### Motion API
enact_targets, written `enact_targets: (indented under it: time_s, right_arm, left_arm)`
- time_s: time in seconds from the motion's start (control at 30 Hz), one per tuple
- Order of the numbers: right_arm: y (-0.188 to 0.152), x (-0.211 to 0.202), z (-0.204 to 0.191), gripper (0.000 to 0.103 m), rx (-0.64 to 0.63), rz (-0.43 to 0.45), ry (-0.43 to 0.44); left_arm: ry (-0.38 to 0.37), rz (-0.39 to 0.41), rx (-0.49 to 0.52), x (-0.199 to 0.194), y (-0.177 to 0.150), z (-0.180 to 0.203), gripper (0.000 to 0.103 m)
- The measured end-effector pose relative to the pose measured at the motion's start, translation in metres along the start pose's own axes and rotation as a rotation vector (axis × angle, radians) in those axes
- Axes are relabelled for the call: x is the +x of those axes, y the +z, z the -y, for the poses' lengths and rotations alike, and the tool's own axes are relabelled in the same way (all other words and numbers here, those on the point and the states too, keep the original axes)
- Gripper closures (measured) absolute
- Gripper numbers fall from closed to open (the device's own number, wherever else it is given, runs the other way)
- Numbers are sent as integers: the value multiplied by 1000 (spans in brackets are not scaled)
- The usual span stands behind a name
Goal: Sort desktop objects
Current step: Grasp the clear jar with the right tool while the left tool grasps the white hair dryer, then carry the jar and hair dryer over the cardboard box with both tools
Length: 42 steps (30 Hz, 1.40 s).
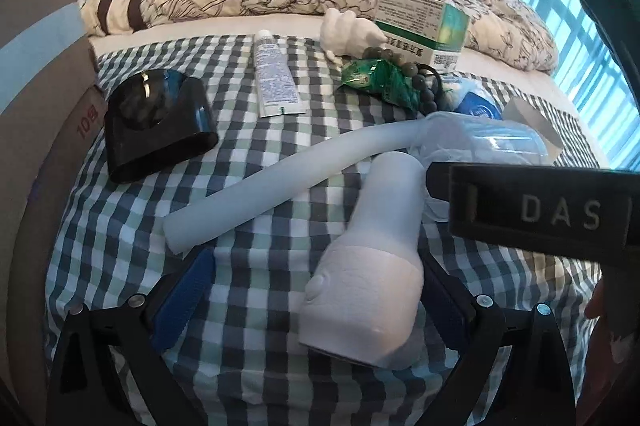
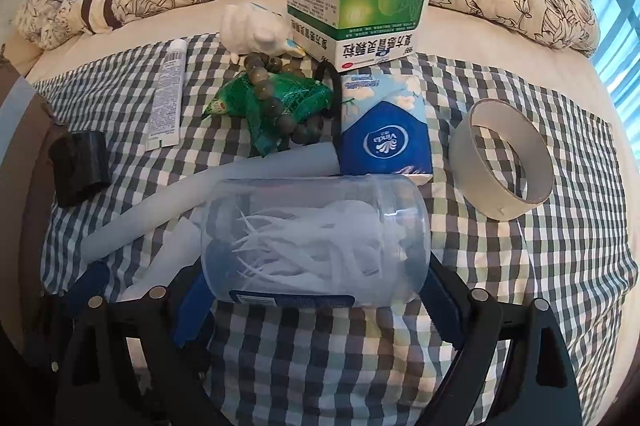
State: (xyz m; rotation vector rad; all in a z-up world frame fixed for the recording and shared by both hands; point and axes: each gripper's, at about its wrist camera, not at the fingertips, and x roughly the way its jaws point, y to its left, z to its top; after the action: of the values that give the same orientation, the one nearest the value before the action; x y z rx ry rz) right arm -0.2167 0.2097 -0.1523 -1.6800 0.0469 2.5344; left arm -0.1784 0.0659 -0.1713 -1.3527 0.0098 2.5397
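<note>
— So, what's each tool doing?
— The left tool (image 1: 316,310) is spread wide around a white bottle (image 1: 372,258) lying on the checked cloth (image 1: 248,186); the blue left pad is clear of it, and I can't tell if the right pad touches. The right tool (image 2: 316,290) has its pads against both sides of a clear jar (image 2: 316,238) full of white floss picks, lying on its side.
— What's crowding them?
— A white foam tube (image 1: 280,170) lies slantwise just beyond the bottle, its far end at the jar. Behind the jar sits a blue tissue pack (image 2: 384,142), with a tape ring (image 2: 502,158) to its right. Further back: green wrapper (image 2: 280,102), bead bracelet (image 2: 276,94), white figurine (image 2: 252,26), green medicine box (image 2: 356,10), an ointment tube (image 2: 168,98), and a black holder (image 1: 156,122) off left, all on the bed
</note>
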Motion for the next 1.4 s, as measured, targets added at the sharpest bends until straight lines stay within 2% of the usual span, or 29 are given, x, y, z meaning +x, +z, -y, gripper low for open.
enact_targets:
  time_s: [0.1,0.13,0.17,0.23,0.37,0.87,1.4]
  right_arm:
    - [1,-5,4,15,13,17,-4]
    - [2,-6,6,15,15,21,-9]
    - [2,-8,7,15,16,24,-14]
    - [1,-11,9,15,18,31,-25]
    - [-4,-22,15,15,14,46,-37]
    - [-28,-64,29,15,31,92,-9]
    - [-74,-96,30,15,-1,102,-9]
  left_arm:
    - [-3,16,40,-4,-4,10,15]
    - [-3,23,62,-6,-6,14,23]
    - [-5,31,86,-7,-7,19,37]
    - [-10,45,118,-9,-8,25,55]
    - [-31,50,90,-11,-8,19,54]
    - [60,65,32,-51,-17,9,54]
    - [79,107,-12,-89,-40,1,54]
